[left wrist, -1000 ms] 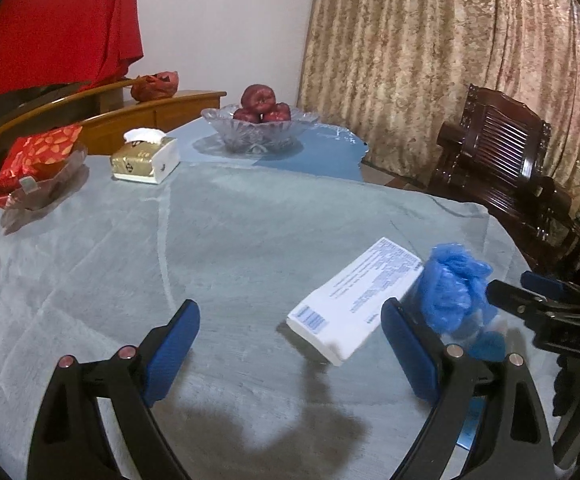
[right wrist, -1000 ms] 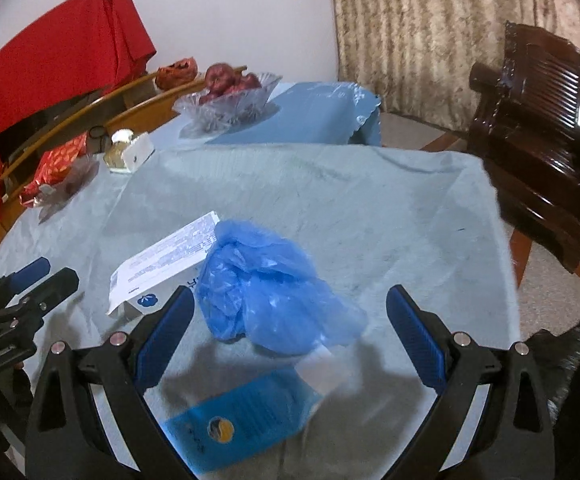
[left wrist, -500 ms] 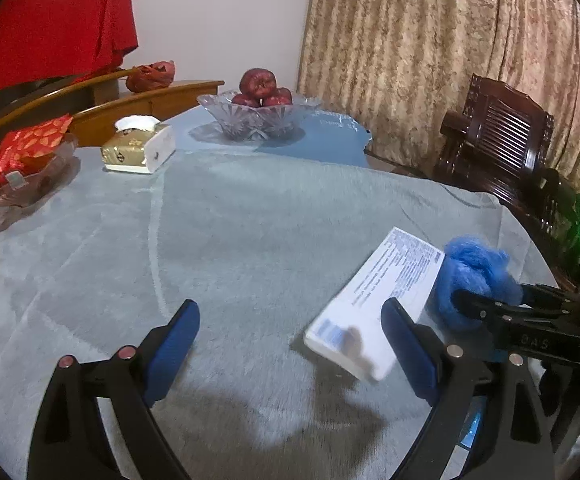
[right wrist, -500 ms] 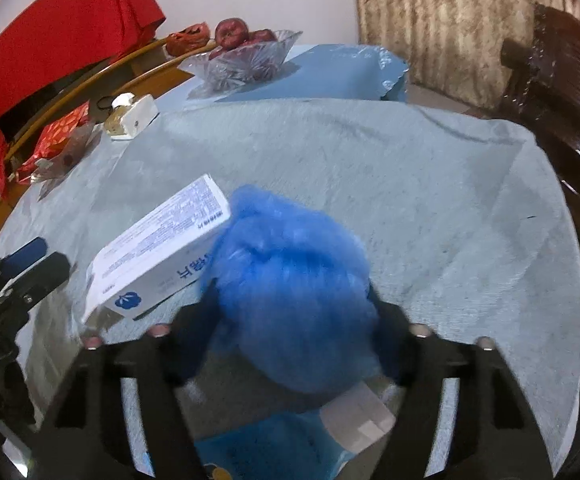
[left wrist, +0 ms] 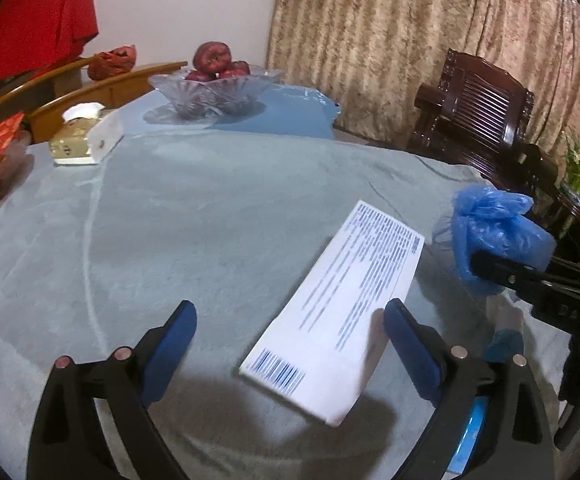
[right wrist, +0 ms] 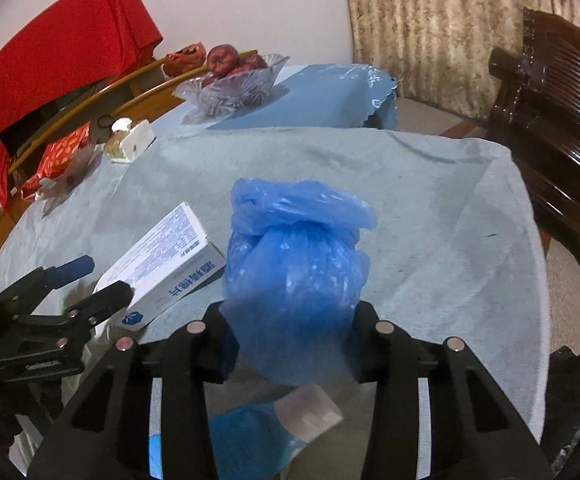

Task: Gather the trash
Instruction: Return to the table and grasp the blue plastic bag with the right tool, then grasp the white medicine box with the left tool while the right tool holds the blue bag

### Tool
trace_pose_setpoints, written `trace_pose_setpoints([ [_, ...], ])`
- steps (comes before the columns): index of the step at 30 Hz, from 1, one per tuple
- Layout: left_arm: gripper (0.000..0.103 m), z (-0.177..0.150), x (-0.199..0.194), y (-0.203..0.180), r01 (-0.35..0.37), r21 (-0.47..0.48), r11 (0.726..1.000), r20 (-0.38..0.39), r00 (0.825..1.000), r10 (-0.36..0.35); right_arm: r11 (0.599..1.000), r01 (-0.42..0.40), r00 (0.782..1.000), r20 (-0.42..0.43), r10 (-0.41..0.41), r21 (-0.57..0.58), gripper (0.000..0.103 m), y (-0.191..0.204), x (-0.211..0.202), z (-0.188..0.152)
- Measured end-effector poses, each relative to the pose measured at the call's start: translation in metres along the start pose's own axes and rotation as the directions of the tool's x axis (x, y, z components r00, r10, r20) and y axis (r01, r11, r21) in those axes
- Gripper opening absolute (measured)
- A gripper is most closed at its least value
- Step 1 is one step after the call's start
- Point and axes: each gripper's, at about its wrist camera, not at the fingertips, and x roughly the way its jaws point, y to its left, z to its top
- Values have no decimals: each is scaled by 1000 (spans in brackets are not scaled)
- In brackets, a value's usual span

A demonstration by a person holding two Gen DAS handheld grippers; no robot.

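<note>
Bag: crumpled blue plastic bag (right wrist: pixel 294 276) sits between R claw (right wrist: pixel 290 344) pads, raised off table (right wrist: pixel 430 220); jaws closing on it, pads pressing its sides.
Box: white printed box (left wrist: pixel 342 304) lies flat on table, just beside bag.
L claw (left wrist: pixel 288 344): spread wide, box's near end between pads, not pinched.
Packet: blue packet (right wrist: pixel 250 436) under R claw.

Ahead of your left gripper (left wrist: pixel 290 350) the tablecloth (left wrist: pixel 210 220) is wide open — only the white box (left wrist: pixel 342 300) blocks its right finger.
</note>
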Motion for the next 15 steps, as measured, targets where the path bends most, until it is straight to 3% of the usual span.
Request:
trace_pose_setpoints([
  [7,94,5,7,-9,60,-17,998,-19,998,-61,1000,12,1000,10,-12,3,39,-6,-10,-5],
  [11,94,3,14,-17,48,16,999,-48,998,-47,1000,16,1000,17,-16,14,39,-10,-15,-6],
  [15,94,6,24,-12,30,-10,1000,-85,996,-30,1000,16,1000,22,-16,13,39,-12,-20,-7],
])
